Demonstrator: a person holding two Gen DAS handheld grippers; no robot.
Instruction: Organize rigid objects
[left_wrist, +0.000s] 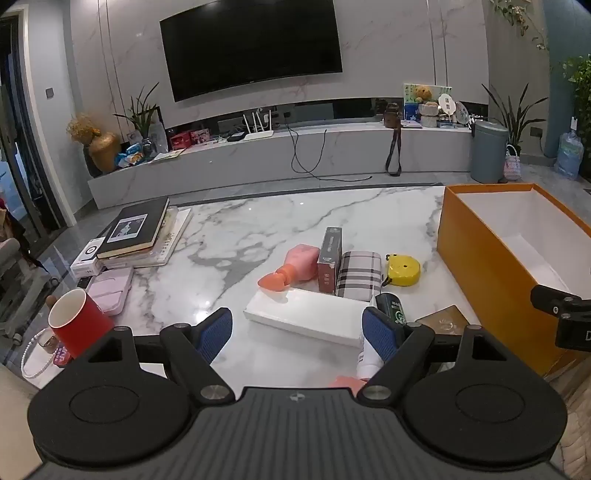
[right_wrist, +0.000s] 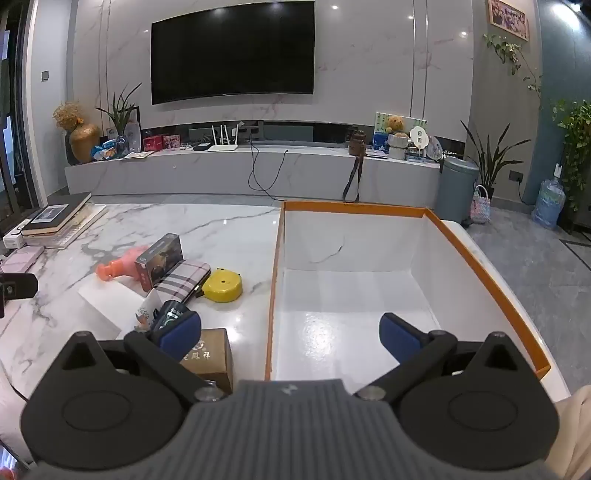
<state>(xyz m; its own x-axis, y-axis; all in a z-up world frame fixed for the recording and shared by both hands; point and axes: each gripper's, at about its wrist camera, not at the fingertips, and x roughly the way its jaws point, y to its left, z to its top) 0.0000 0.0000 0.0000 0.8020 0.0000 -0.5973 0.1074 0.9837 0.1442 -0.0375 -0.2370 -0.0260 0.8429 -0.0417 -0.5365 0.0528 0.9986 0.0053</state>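
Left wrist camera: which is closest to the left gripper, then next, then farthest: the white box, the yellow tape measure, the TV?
From the left gripper:
1. White box, lying flat right between the open fingers.
2. Yellow tape measure, farther back on the table, to the right.
3. TV, on the far wall.

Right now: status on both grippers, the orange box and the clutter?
Left gripper open over white flat box, holding nothing. Right gripper open at orange box, which is empty. Yellow tape measure, plaid case still on table.

Black ribbed grippers, blue fingers (left_wrist: 218, 328), silver screws.
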